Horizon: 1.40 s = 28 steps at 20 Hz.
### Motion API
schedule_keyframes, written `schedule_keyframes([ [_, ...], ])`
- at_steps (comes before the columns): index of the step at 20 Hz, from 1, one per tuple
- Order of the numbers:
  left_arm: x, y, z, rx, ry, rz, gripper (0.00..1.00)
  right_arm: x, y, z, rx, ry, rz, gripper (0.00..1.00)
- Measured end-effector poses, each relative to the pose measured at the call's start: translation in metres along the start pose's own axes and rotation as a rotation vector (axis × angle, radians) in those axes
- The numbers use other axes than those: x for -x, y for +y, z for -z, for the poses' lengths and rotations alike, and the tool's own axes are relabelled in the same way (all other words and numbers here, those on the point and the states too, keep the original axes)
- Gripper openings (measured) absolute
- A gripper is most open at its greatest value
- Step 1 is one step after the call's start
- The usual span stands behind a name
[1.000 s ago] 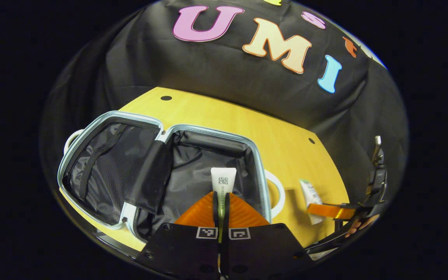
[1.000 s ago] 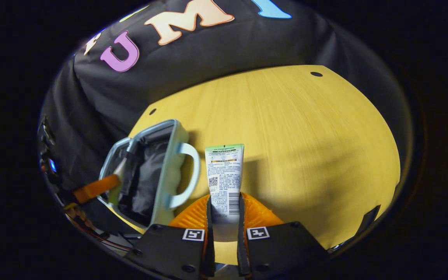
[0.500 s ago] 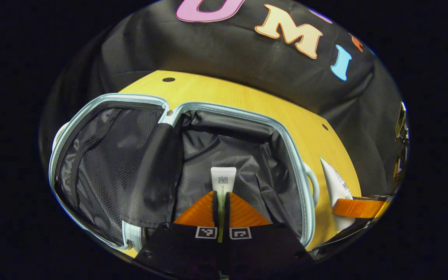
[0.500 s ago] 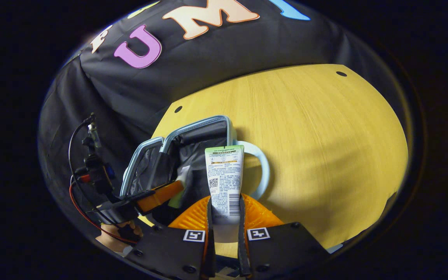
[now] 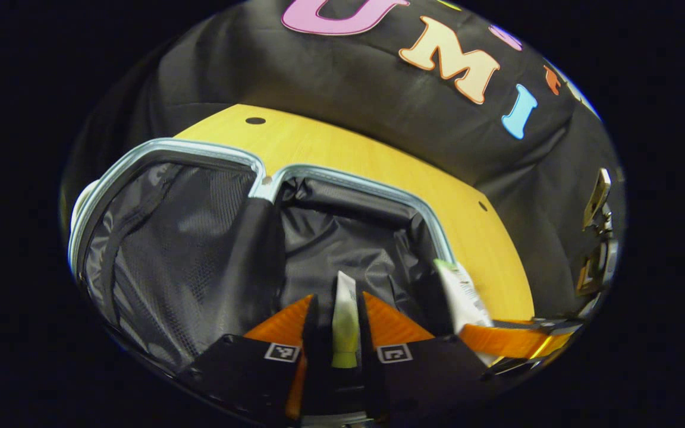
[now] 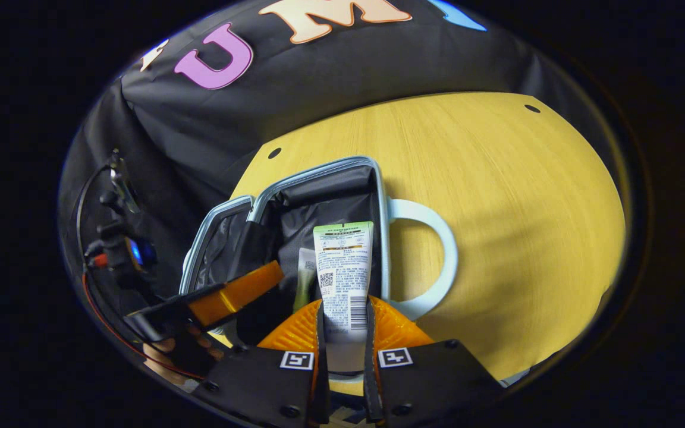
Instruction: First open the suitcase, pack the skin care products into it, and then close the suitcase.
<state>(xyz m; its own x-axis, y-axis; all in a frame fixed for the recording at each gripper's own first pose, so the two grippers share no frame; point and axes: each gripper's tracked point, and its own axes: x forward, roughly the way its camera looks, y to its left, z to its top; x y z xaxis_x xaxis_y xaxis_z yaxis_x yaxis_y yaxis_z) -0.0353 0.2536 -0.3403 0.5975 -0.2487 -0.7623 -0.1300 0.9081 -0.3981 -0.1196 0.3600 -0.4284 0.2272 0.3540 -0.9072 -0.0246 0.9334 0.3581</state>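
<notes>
Suitcase (image 6: 342, 178) open on table (image 6: 497, 178); left hand-held gripper (image 5: 345, 321) apparently released, right hand-held gripper (image 6: 342, 324) clamps tube (image 6: 342, 267).

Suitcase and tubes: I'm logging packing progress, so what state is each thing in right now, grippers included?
Suitcase: open, both halves lying flat on the table.
Slim tube: between the left gripper's fingers, which have parted; over the right half.
Labelled tube: clamped upright in the right gripper, over the open suitcase.
Suitcase handle: lying flat on the table.
</notes>
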Motion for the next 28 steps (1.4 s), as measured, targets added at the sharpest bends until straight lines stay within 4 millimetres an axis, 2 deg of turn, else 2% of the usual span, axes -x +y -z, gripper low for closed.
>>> schedule_keyframes([
  [1, 0.008, 0.001, -0.011, -0.010, -0.025, 0.009, 0.38, -0.005, 0.001, 0.001, 0.013, 0.000, 0.013, 0.24],
  [3, 0.026, 0.007, -0.034, -0.032, -0.085, 0.016, 0.46, -0.016, 0.004, 0.005, 0.036, -0.001, 0.043, 0.25],
  [4, 0.033, 0.015, -0.044, -0.040, -0.112, 0.011, 0.56, -0.021, 0.005, 0.008, 0.042, 0.004, 0.054, 0.25],
  [6, 0.050, 0.034, -0.061, -0.044, -0.154, -0.008, 0.65, -0.036, 0.006, 0.017, 0.052, 0.022, 0.075, 0.25],
  [7, 0.059, 0.046, -0.071, -0.037, -0.179, -0.027, 0.69, -0.041, 0.007, 0.020, 0.056, 0.026, 0.083, 0.20],
  [8, 0.067, 0.061, -0.078, -0.027, -0.195, -0.054, 0.65, -0.044, 0.009, 0.022, 0.060, 0.031, 0.090, 0.25],
  [10, 0.081, 0.099, -0.087, -0.014, -0.227, -0.113, 0.65, -0.048, 0.011, 0.024, 0.066, 0.034, 0.101, 0.30],
  [11, 0.089, 0.119, -0.094, -0.009, -0.243, -0.148, 0.69, -0.047, 0.011, 0.023, 0.067, 0.032, 0.100, 0.32],
  [12, 0.099, 0.139, -0.100, -0.003, -0.259, -0.183, 0.65, -0.046, 0.012, 0.023, 0.062, 0.028, 0.093, 0.34],
  [13, 0.109, 0.160, -0.107, 0.002, -0.275, -0.222, 0.65, -0.043, 0.015, 0.018, 0.059, 0.010, 0.080, 0.38],
  [14, 0.117, 0.179, -0.113, 0.006, -0.291, -0.258, 0.66, -0.041, 0.018, 0.012, 0.059, -0.010, 0.070, 0.38],
  [15, 0.125, 0.197, -0.119, 0.013, -0.304, -0.291, 0.68, -0.038, 0.027, 0.006, 0.053, -0.027, 0.040, 0.55],
  [16, 0.133, 0.213, -0.124, 0.018, -0.313, -0.321, 0.78, -0.035, 0.036, 0.001, 0.050, -0.049, 0.011, 0.72],
  [17, 0.138, 0.228, -0.129, 0.023, -0.321, -0.349, 0.81, -0.028, 0.041, -0.007, 0.060, -0.085, -0.007, 0.82],
  [18, 0.141, 0.242, -0.133, 0.024, -0.325, -0.374, 0.84, -0.022, 0.045, -0.017, 0.074, -0.125, -0.025, 1.00],
  [19, 0.142, 0.253, -0.132, 0.025, -0.328, -0.397, 0.84, -0.015, 0.049, -0.027, 0.092, -0.164, -0.038, 0.93],
  [20, 0.144, 0.265, -0.131, 0.026, -0.324, -0.413, 0.84, -0.007, 0.053, -0.034, 0.108, -0.199, -0.050, 0.98],
  [22, 0.144, 0.290, -0.134, 0.025, -0.313, -0.446, 0.84, 0.006, 0.054, -0.047, 0.136, -0.255, -0.055, 0.98],
  [27, 0.125, 0.333, -0.111, 0.036, -0.199, -0.481, 0.87, 0.022, 0.032, -0.061, 0.164, -0.320, 0.013, 0.98],
  [28, 0.117, 0.341, -0.105, 0.045, -0.171, -0.477, 0.84, 0.024, 0.028, -0.061, 0.154, -0.325, 0.024, 0.98],
])
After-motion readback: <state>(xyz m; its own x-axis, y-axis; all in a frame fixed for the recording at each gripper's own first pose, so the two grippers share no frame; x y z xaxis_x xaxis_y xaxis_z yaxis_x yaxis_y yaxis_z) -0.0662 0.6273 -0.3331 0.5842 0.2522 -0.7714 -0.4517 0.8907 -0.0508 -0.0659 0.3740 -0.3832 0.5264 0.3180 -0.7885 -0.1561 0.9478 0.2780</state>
